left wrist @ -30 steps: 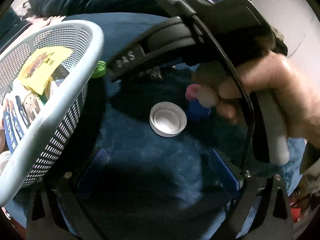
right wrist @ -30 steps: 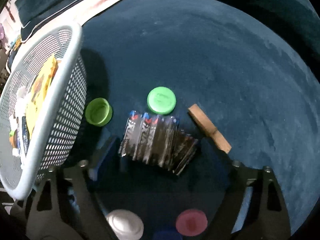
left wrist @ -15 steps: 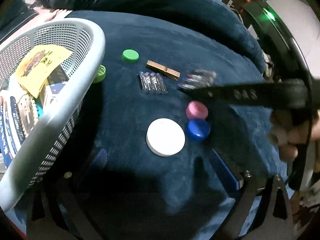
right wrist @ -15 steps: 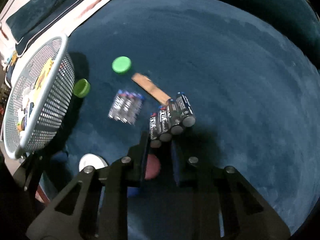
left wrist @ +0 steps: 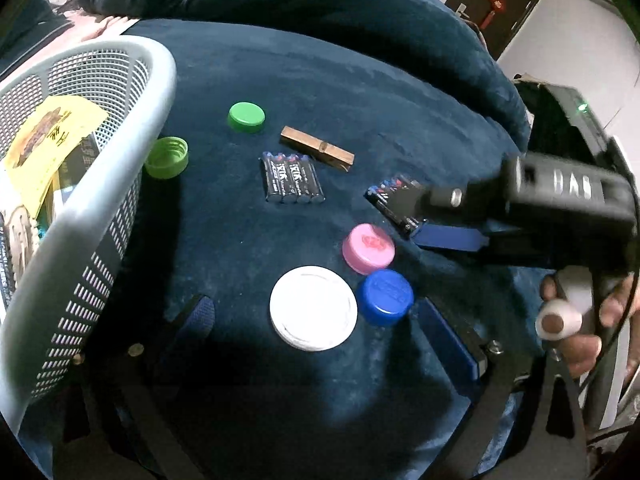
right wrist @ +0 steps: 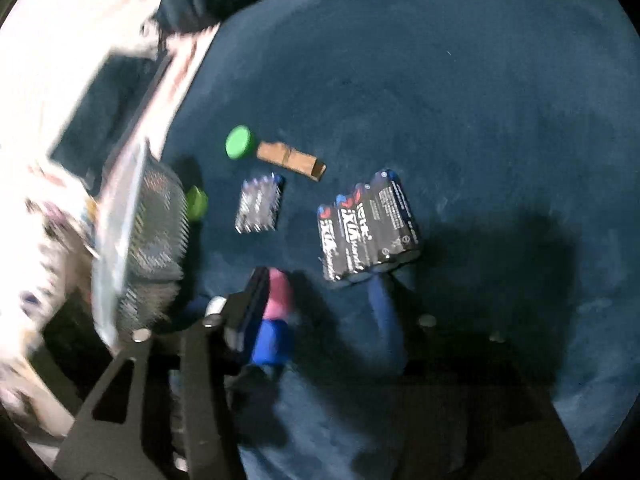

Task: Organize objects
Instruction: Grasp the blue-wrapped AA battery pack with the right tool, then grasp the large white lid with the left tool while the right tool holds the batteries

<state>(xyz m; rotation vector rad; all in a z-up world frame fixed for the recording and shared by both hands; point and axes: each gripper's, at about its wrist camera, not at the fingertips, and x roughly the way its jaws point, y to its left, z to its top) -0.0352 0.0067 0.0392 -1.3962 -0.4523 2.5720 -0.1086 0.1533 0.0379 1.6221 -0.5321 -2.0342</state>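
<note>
1 mesh basket (left wrist: 120,68) with yellow packet (left wrist: 48,136); right gripper (right wrist: 360,276) gripping battery pack (right wrist: 368,228)

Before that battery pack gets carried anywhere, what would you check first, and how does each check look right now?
1. Right tongs holding the battery pack: cannot tell. The pack sits at their tips, but the right wrist view is blurred and the fingers look spread.
2. Pack lifted off the blue cloth: cannot tell.
3. Basket has room: ok, open space shows above its contents.
4. Way to the basket: not ok for a low sweep; the second battery pack, clothespin and green caps lie between.
5. Left tongs out of the way: ok, open and empty above the white lid.
</note>
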